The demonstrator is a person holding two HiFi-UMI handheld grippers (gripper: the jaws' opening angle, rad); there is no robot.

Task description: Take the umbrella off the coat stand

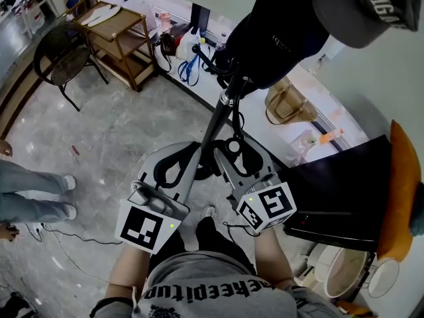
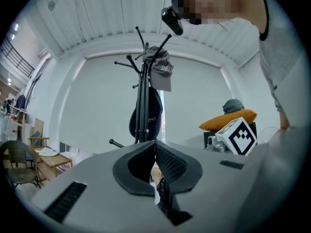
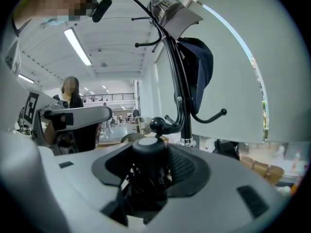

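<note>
Head view, grippers: lying side by side below the coat stand [image 1: 218,116] pole, left gripper [image 1: 189,152] at picture left, right gripper [image 1: 237,158] just beside it.
Head view, task item: umbrella [image 1: 233,146] sitting folded inside the right gripper's fingers, near the pole; right hand plainly the nearer.
Left gripper view, fingers: pressing together at the tips; dark strip [image 2: 165,198] showing lower between the pads, nature not determinable; coat stand rising straight ahead, apart.
Right gripper view, fingers: pinching the umbrella [image 3: 149,152], standing wide around its body.
Right gripper view, long axis: running upright, across the jaws, pale end cap uppermost; knobbed hook [image 3: 156,125] lying just behind it.
Judgement, coming move: calling for drawing back toward the person, clear of that hook; contact with the hook not determinable.
</note>
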